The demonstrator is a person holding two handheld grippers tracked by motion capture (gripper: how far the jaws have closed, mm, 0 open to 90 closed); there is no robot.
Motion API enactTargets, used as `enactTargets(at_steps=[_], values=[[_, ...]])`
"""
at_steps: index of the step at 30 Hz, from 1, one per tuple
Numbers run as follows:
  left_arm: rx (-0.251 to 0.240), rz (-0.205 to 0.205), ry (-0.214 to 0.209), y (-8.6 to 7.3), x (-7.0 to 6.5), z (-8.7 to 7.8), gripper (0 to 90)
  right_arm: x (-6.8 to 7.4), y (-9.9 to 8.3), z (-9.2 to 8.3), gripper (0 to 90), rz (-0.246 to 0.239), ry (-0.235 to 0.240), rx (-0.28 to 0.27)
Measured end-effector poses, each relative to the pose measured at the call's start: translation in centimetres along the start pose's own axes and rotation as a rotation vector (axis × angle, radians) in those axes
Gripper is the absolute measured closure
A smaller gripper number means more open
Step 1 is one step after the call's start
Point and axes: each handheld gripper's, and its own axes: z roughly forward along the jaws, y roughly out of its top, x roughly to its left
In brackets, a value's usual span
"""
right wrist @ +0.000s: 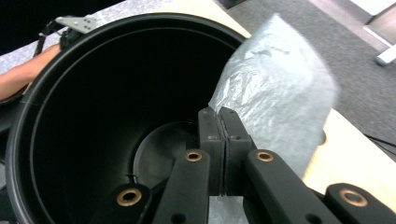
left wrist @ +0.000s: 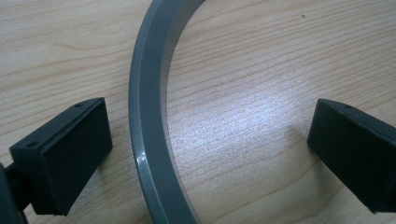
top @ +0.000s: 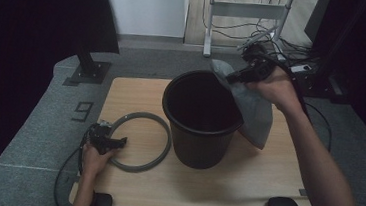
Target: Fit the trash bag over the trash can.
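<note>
A black bin [top: 202, 120] stands upright in the middle of the wooden table [top: 244, 181]. My right gripper [top: 233, 77] is shut on a grey plastic bag [top: 255, 109], held up at the bin's far right rim; the bag hangs outside the bin's right wall. In the right gripper view the closed jaws pinch the bag [right wrist: 275, 93] above the bin's open mouth [right wrist: 107, 121]. A grey ring [top: 142, 142] lies flat on the table left of the bin. My left gripper [top: 117, 142] rests open at the ring's near left, and its jaws straddle the ring's band [left wrist: 149, 140] without touching it.
A black stand base [top: 88, 72] sits on the floor off the table's far left corner. Cables and a white frame leg [top: 209, 35] lie on the floor behind the table. Bare wood shows in front of the bin.
</note>
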Motion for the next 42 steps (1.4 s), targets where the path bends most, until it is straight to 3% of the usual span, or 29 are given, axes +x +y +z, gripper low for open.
enactTargets(at_steps=[17,25,28,31,35,42], values=[[0.000,0.005,-0.004,0.0,0.0,0.0,0.0,3.5,2.1,7.4,87.8,-0.061,0.116,0.095],[0.001,0.009,-0.007,0.0,0.0,0.0,0.0,6.0,2.4,11.9,87.5,-0.100,0.201,0.170],[-0.001,0.009,-0.008,0.0,0.0,0.0,0.0,6.6,2.1,13.4,86.5,-0.113,0.209,0.204],[0.001,0.011,-0.009,0.0,0.0,0.0,0.0,6.3,2.1,13.6,76.1,-0.100,0.230,0.208],[0.000,0.012,-0.010,0.0,0.0,0.0,0.0,5.7,2.5,12.6,54.0,-0.045,0.266,0.154],[0.001,0.013,-0.010,0.0,0.0,0.0,0.0,4.3,3.0,10.8,42.4,-0.047,0.135,0.114]])
